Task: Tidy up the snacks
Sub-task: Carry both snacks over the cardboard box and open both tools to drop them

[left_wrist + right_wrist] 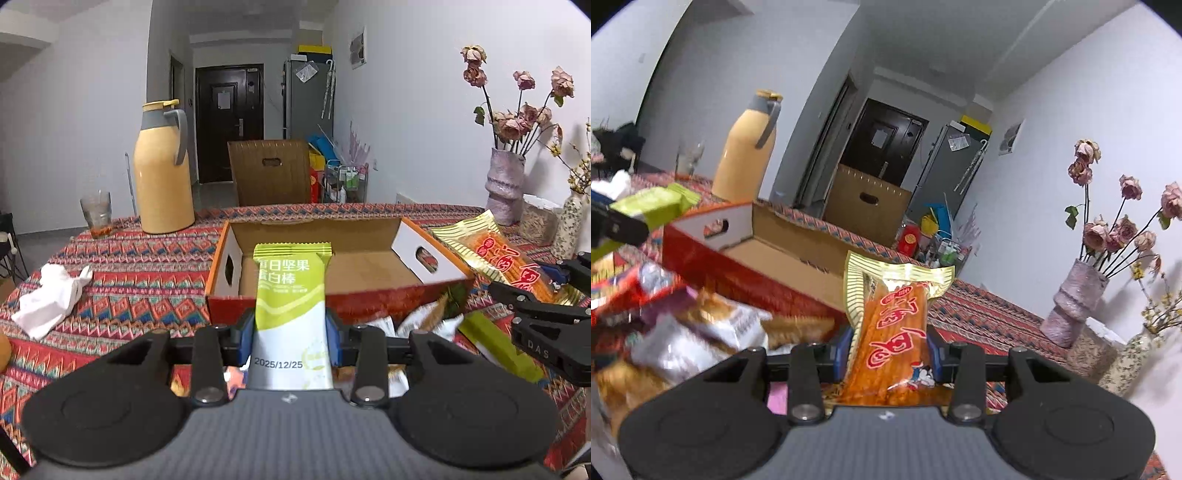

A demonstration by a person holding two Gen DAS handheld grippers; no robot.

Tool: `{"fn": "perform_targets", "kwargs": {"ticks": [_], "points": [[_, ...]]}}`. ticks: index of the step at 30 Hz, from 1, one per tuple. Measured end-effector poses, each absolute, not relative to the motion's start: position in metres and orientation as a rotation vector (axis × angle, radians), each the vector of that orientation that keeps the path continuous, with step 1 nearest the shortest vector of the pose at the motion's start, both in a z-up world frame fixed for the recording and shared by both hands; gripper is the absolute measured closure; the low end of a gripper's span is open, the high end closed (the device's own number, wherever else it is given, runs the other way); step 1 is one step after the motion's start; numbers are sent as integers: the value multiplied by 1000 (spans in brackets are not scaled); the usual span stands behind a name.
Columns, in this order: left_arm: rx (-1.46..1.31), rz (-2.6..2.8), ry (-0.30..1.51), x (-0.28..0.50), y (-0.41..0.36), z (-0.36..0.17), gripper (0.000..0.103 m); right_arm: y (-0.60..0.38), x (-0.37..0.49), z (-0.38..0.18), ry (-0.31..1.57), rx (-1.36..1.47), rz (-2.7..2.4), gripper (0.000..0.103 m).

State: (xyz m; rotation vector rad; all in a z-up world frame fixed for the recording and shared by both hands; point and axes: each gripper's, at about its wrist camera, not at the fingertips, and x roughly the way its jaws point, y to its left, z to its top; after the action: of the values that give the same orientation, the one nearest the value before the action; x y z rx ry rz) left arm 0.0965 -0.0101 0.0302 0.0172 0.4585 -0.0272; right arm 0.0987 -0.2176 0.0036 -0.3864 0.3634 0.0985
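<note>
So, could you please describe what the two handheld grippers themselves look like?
Both match: the left gripper and right gripper have matte black jaw arms with blue pads, silver pivot bolts, round black discs and a grey ribbed body. The right one's finger reads "DAS" in the left view.

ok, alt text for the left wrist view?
The left tool grips a green-and-white snack bar, pointing at an open, empty cardboard box on a patterned tablecloth. At right, the right tool holds an orange snack pack; loose snacks lie below it.
</note>
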Motion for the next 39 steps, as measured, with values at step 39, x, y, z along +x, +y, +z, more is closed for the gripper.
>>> {"fn": "perform_targets", "kwargs": {"ticks": [39], "points": [[-106, 73, 522, 266, -2, 8, 39, -197, 273, -23, 533, -87, 184, 44]]}}
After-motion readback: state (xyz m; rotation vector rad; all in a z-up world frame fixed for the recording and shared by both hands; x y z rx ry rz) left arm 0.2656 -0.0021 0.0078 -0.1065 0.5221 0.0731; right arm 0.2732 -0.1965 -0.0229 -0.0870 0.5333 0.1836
